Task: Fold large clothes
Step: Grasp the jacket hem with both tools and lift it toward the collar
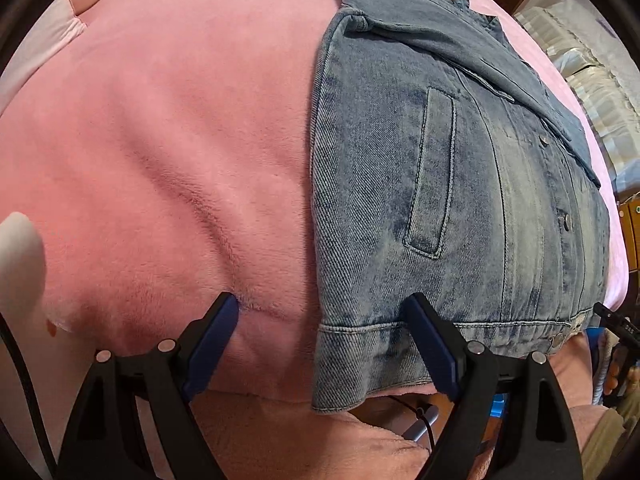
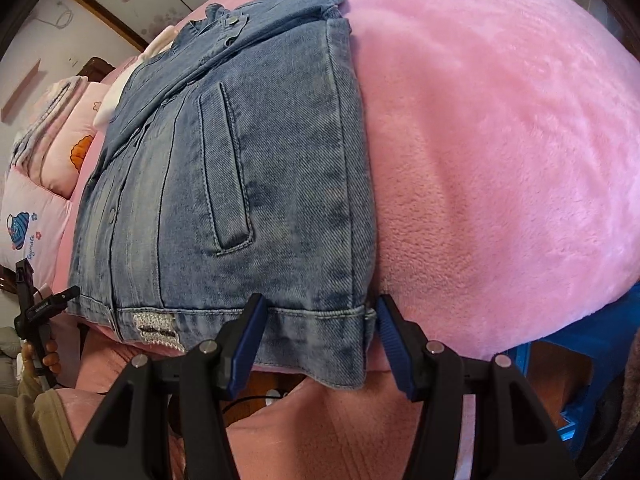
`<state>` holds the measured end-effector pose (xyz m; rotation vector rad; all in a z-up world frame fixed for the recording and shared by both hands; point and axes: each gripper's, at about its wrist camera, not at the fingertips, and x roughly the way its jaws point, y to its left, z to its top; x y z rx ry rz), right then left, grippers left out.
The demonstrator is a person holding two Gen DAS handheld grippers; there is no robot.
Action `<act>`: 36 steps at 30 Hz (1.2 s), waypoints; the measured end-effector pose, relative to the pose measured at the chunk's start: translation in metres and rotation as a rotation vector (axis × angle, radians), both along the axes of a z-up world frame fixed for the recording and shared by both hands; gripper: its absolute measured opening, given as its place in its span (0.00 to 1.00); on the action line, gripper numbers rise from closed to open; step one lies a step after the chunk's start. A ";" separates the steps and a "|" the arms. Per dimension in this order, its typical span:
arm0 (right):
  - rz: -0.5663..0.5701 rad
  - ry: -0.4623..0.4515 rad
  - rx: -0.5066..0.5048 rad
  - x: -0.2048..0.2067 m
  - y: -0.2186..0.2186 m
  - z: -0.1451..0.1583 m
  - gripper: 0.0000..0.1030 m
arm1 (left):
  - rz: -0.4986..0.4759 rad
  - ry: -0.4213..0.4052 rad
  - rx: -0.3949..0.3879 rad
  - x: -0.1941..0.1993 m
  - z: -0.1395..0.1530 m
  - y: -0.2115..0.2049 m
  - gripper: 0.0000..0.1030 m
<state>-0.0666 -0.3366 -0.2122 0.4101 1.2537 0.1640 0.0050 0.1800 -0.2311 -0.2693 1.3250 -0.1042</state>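
A blue denim jacket point(image 1: 440, 184) lies flat on a pink plush blanket point(image 1: 160, 140), sleeves folded in and hem at the bed's near edge. My left gripper point(image 1: 322, 316) is open and straddles the jacket's left hem corner. One fingertip point(image 1: 226, 312) rests on the blanket, the other on the hem band. In the right wrist view the jacket point(image 2: 260, 184) fills the left half. There my right gripper point(image 2: 320, 312) is open around the right hem corner, one finger over the hem, the other beside the jacket's edge. The denim between the jaws lies unbunched.
Pink pillows point(image 2: 60, 152) are stacked at the head of the bed. A blue stool or crate point(image 2: 580, 344) stands below the bed edge on the right. A hand point(image 2: 50, 356) holds the other gripper's handle. White bedding point(image 1: 592, 72) lies beyond the bed.
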 end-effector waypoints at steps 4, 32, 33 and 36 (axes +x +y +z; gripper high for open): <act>0.031 0.009 0.018 -0.003 -0.002 0.001 0.47 | -0.057 -0.003 -0.038 -0.004 0.002 -0.008 0.70; -0.053 -0.290 0.129 0.023 0.005 0.121 0.16 | 0.130 -0.190 -0.550 0.049 0.104 0.002 0.11; -0.063 -0.327 0.140 0.038 0.005 0.135 0.16 | 0.149 -0.210 -0.561 0.063 0.113 0.000 0.11; -0.096 -0.391 0.174 0.082 -0.003 0.162 0.15 | 0.206 -0.268 -0.551 0.110 0.136 0.009 0.11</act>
